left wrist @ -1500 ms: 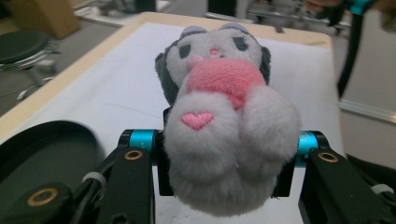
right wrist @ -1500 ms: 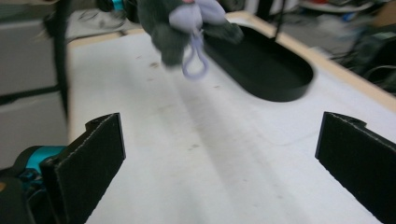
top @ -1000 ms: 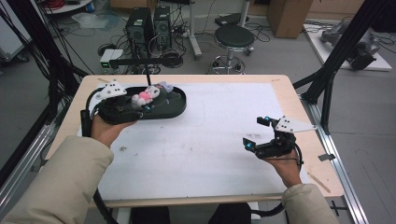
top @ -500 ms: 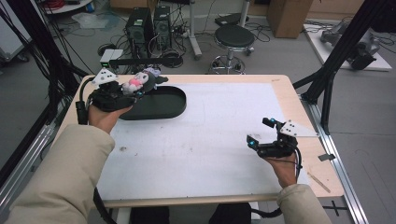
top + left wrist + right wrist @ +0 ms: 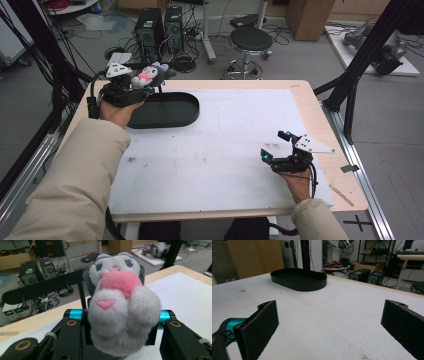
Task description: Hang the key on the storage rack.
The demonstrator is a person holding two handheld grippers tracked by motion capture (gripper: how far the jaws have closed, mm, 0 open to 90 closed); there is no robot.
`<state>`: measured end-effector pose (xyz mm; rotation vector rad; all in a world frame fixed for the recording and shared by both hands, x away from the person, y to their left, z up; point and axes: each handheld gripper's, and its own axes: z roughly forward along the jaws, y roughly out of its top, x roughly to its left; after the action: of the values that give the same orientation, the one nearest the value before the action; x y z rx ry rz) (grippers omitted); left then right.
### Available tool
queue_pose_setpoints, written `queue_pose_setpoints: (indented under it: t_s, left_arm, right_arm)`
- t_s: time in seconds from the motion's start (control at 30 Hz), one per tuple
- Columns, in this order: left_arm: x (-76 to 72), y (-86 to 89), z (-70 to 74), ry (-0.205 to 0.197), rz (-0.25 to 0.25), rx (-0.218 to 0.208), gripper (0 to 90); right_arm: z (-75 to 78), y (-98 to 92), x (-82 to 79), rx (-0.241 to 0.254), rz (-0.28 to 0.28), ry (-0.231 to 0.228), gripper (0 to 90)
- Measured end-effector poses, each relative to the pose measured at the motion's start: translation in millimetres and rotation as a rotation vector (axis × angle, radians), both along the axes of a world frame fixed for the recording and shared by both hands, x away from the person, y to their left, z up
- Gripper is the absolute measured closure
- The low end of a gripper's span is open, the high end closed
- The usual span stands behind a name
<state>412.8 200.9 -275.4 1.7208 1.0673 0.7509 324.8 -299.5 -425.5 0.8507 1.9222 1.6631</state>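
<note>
Compared with a second ago, when the left gripper (image 5: 150,79) sat low over the black oval tray (image 5: 172,117) with the plush toy (image 5: 149,75) inside the tray's outline, the toy has been lifted out and carried toward the far left corner of the table (image 5: 300,100); half a second ago it was already clear of the tray, and now it hangs above the table's far left edge, just beyond the tray's far left rim. The tray itself has not moved. In the left gripper view the jaws are pinched on the toy's soft grey-white body (image 5: 122,317), which bulges out between them, its pink middle and a small pink heart patch facing the camera, its face tilted toward the room behind. The right gripper (image 5: 276,145) has shifted only slightly and hovers near the table's right side, well apart from the tray; in the right gripper view its two black padded jaws stand spread wide with bare white tabletop (image 5: 332,315) between them and the tray (image 5: 299,280) farther off. No brand, label or writing on the toy, tray or grippers can be read.
</note>
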Motion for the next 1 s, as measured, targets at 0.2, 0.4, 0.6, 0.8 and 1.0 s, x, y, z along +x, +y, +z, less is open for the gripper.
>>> queue_pose_setpoints:
  t_s: [0.2,0.4,0.6,0.8,1.0]
  left_arm:
    - [8.6,-4.3,3.9,-0.003,0.012,0.021,56.5]
    - [17.6,-8.3,5.6,-0.002,0.041,0.036,56.5]
    - [24.9,-11.0,3.5,-0.003,0.061,0.033,56.6]
    - [30.4,-14.8,-0.4,-0.004,0.081,0.033,56.5]
    - [34.0,-16.6,-2.2,-0.010,0.091,0.009,56.5]
  right_arm:
    - [-5.6,-0.1,-2.2,-0.009,-0.012,-0.025,0.5]
    - [-9.3,-2.2,-2.3,0.005,-0.033,-0.024,0.6]
    - [-14.0,-4.3,-5.4,0.013,-0.046,-0.027,0.6]
    - [-17.3,-4.4,-5.2,0.017,-0.059,-0.029,0.6]
    - [-21.6,-6.4,-4.7,0.018,-0.068,-0.027,0.6]
